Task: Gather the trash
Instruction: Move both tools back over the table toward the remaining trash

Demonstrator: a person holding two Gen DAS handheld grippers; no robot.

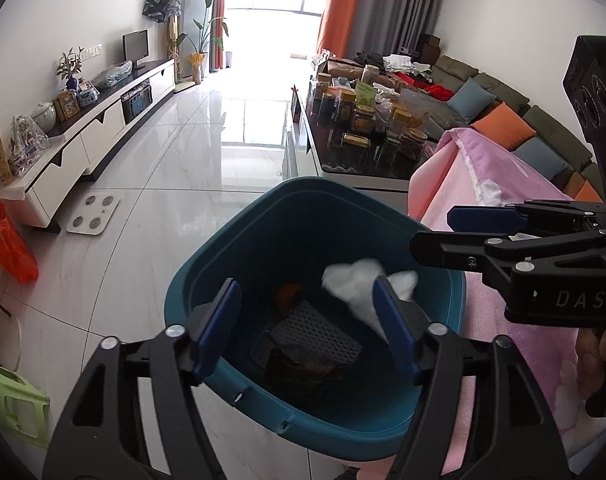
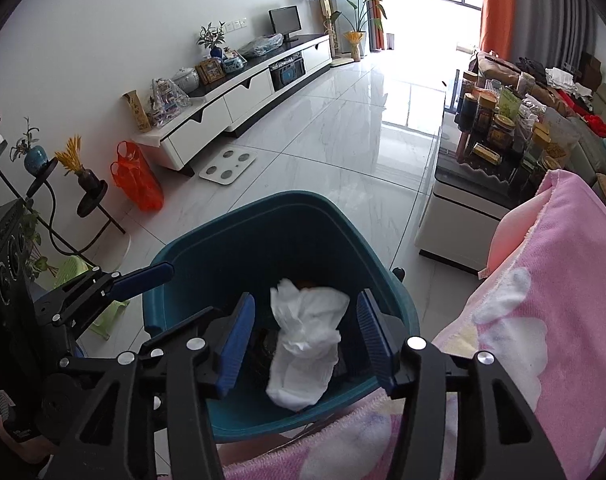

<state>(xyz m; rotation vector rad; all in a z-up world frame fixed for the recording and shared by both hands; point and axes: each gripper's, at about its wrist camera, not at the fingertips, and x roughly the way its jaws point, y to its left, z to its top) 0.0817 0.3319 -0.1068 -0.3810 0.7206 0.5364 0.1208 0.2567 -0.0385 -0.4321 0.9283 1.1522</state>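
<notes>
Crumpled tissue inside teal bin, above dark scraps

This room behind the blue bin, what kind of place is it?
Most likely a home living room: a long white TV cabinet with a small screen against the wall, a green sectional sofa with cushions, and a coffee table crowded with jars.

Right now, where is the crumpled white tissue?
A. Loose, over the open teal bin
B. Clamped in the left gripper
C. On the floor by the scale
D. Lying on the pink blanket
A: the white tissue sits between the open right gripper's pads, untouched, inside the teal bin's rim.
</notes>
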